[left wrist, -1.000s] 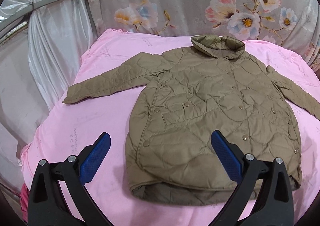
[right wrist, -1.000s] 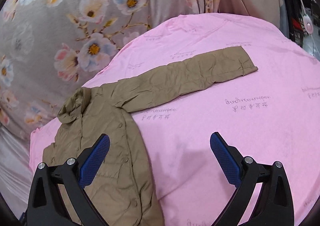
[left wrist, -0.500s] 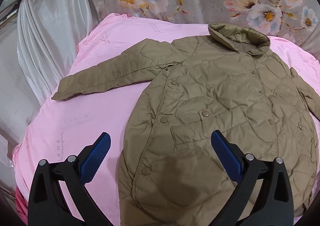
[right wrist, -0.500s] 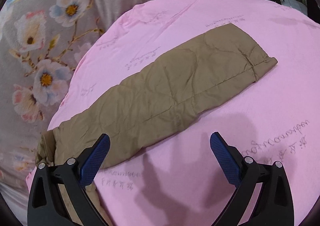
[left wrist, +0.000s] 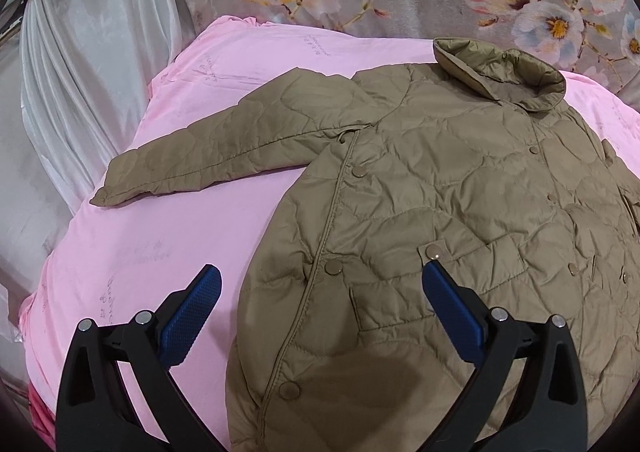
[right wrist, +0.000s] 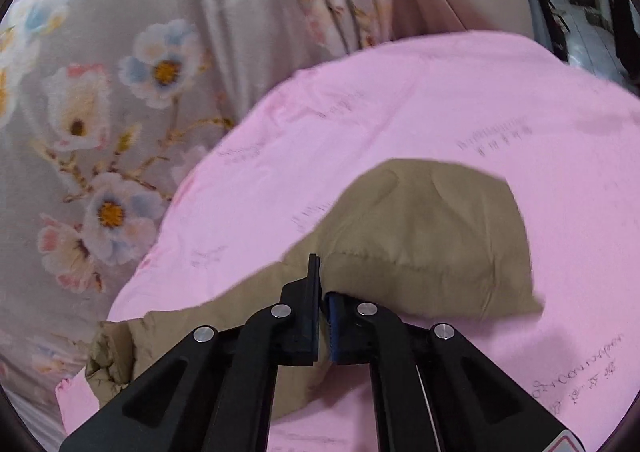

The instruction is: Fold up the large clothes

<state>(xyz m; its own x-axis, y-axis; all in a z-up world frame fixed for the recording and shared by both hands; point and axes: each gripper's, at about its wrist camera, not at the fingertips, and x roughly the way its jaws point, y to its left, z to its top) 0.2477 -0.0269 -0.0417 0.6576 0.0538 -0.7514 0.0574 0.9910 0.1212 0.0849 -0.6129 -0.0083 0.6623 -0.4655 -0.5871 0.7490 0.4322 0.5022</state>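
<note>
Left wrist view: your left gripper (left wrist: 318,294) hangs with fingers spread wide, gripping nothing; the olive quilted jacket (left wrist: 440,211) lies flat on the pink sheet (left wrist: 160,236) ahead, its front edge between your fingertips.
Right wrist view: your right gripper (right wrist: 322,292) is clamped on the jacket's sleeve (right wrist: 424,236), cuff just beyond the fingertips.

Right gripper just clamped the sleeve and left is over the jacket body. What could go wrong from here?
1. The right gripper is shut on the sleeve at its edge, short of the cuff; the slick quilted fabric may slip out when pulled.
2. The left gripper hangs open above the jacket, holding nothing, so pulling the sleeve could drag the whole jacket across the pink sheet.
3. The other sleeve lies spread out, so a shift could bunch it.
</note>
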